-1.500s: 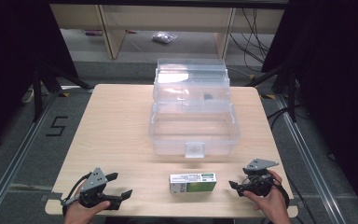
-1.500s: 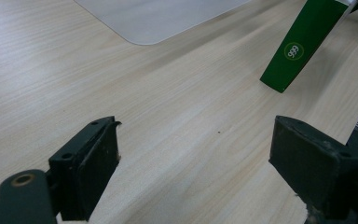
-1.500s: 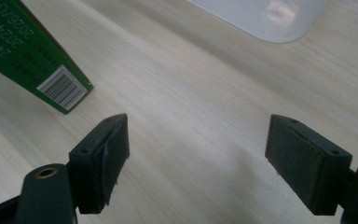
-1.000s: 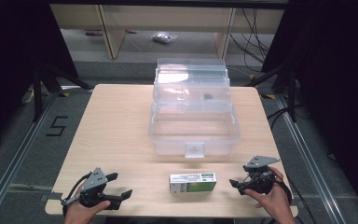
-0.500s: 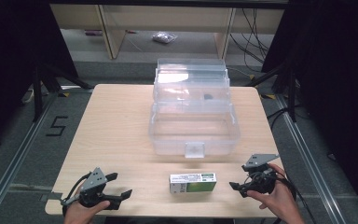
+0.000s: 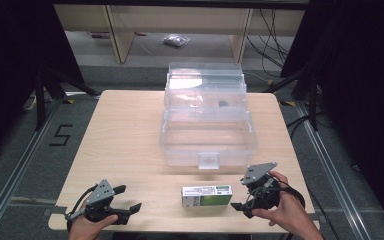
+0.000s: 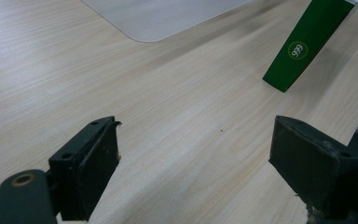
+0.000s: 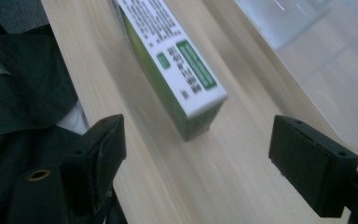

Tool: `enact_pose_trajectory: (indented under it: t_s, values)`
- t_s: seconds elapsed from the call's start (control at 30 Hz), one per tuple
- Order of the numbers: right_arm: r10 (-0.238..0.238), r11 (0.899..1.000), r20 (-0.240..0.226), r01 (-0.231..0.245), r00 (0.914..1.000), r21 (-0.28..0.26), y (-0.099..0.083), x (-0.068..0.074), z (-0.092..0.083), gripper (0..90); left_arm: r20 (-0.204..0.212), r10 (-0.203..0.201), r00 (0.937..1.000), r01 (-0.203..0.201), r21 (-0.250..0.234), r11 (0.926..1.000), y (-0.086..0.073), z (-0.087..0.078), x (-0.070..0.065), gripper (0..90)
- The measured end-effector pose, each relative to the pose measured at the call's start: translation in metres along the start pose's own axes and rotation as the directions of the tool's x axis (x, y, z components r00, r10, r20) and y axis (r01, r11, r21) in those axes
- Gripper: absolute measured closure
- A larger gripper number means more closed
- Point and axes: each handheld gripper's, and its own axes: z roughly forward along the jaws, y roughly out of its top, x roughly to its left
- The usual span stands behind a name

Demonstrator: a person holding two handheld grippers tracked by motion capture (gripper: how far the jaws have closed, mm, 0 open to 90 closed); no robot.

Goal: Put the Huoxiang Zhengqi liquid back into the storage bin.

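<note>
One clear plastic box [image 6: 207, 130] stands in the middle of the wooden table [image 6: 125, 135]. Its lid is up and leans back at the far side. The big front part of the box looks bare inside. One small dark thing [image 6: 223, 103] shows through the clear plastic near the back of the box, but it is too small to tell what it is. A little clear latch hangs at the front wall of the box.

One small carton [image 6: 206, 195], green and white, lies flat on the table just in front of the box. It is apart from the box and does not touch it. In the right gripper view the carton [image 8: 170, 56] lies a little way ahead of the two black jaws, with small print on its white top. In the left gripper view one green end of the carton [image 7: 303, 46] shows far off at the top right, and a clear corner of the box [image 7: 163, 16] shows at the top.

There are two grippers. The left gripper [image 6: 122, 198] sits low at the near left edge of the table, held by one hand [image 6: 87, 227]. Its jaws are wide apart with only bare wood between them. The right gripper [image 6: 241, 196] is just beside the right end of the carton, held by the other hand [image 6: 285, 212]. Its jaws are also wide apart and hold nothing.

On the floor behind the table lies one small clear bag [image 6: 176, 40].
</note>
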Motion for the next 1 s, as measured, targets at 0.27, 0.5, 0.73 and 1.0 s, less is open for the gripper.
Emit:
enact_pose_trajectory:
  t_s: [0.27,0.5,0.73,1.0]
  values:
    - [-0.08,0.996,-0.036,0.081,0.9961,0.026,0.03,0.004,0.016,19.9,0.017,-0.02,0.9997,0.02,-0.009,0.9998,0.0,0.003,0.003,14.8]
    - [-0.124,0.99,-0.091,0.13,0.9881,0.061,0.049,0.009,0.028,19.9,0.016,-0.031,0.9994,0.031,0.001,0.9995,0.0,0.004,0.004,14.8]
    - [-0.177,0.976,-0.138,0.192,0.9744,0.1,0.07,0.013,0.046,19.9,0.026,-0.041,0.9988,0.041,-0.002,0.9992,-0.001,0.005,0.006,14.8]
    - [-0.214,0.959,-0.181,0.241,0.9598,0.145,0.084,0.022,0.063,21.8,0.021,-0.035,0.9992,0.035,-0.01,0.9993,-0.001,0.004,0.005,14.9]
